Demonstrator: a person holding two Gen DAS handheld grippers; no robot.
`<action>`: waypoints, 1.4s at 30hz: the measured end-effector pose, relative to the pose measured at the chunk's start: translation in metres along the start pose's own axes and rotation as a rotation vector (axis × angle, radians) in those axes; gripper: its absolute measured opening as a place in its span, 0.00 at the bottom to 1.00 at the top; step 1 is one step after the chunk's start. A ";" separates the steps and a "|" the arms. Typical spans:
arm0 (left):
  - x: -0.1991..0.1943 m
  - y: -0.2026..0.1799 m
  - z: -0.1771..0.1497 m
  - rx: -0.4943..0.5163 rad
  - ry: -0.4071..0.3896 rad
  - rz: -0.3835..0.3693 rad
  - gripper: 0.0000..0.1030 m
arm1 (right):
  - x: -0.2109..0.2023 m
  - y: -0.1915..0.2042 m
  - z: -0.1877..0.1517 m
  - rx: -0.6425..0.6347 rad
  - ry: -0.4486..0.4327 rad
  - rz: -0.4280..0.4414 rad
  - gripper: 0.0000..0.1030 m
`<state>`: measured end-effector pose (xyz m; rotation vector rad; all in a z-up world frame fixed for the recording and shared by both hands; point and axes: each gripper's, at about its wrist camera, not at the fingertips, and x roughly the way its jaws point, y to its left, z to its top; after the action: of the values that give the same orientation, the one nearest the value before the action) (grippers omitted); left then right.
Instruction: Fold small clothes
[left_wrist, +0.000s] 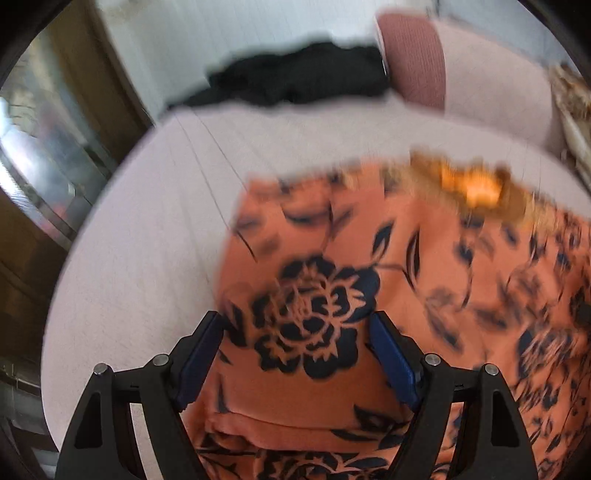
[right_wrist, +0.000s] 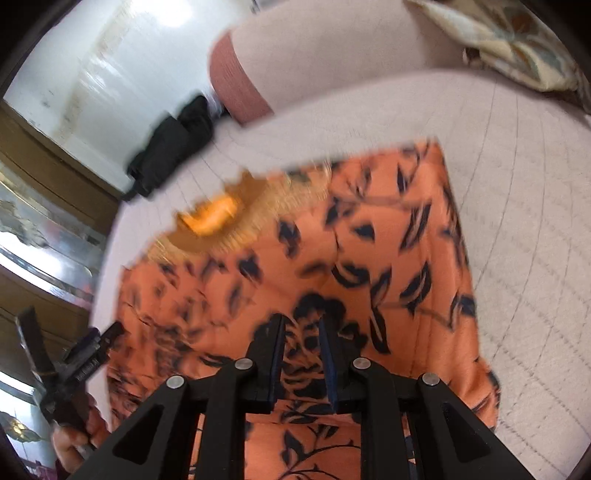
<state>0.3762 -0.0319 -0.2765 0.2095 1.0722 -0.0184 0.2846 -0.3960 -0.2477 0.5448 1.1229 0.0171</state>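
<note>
- Orange floral garment (left_wrist: 388, 295) is lying spread over the pale quilted bed cover (left_wrist: 140, 240), filling the lower right of the left wrist view and the centre of the right wrist view; dark navy roses and leaves are running all across the cloth; a folded hem line is showing near the bottom edge of both views
- Pale quilted bed cover is stretching out on every side of the garment, its stitched lines curving away; a pink bolster (right_wrist: 332, 48) with a darker rust end is sitting at the far end; a patterned cushion (right_wrist: 517, 44) is leaning just beside it
- Black clothing (left_wrist: 295, 77) is lying bunched at the far edge of the bed, well apart from the orange piece
- Golden-orange neck trim (right_wrist: 218, 218) is sitting at the garment's far edge, blurred
- Left gripper (left_wrist: 297, 325) is hanging over the big rose print with its jaws standing wide apart; nothing is pinched between the blue pads (left_wrist: 391, 354)
- Right gripper (right_wrist: 301, 328) is pointing down over the garment with its jaws narrowed to a slim gap; printed cloth is showing through that gap; whether the pads are pinching any cloth, I cannot tell
- Person's hand (right_wrist: 74, 443) is gripping the left gripper's handle at the lower left of the right wrist view
</note>
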 end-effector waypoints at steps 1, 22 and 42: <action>0.000 0.002 0.000 -0.009 -0.006 -0.004 0.81 | 0.003 0.001 -0.001 -0.007 0.003 -0.003 0.21; -0.001 0.036 -0.021 -0.052 -0.006 0.066 0.81 | -0.025 -0.003 -0.007 0.049 -0.003 0.130 0.22; -0.108 0.139 -0.234 -0.177 0.013 -0.108 0.81 | -0.169 -0.104 -0.162 0.220 -0.234 0.066 0.86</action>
<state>0.1372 0.1368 -0.2673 -0.0080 1.0912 -0.0195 0.0435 -0.4685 -0.1994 0.7605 0.8827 -0.1118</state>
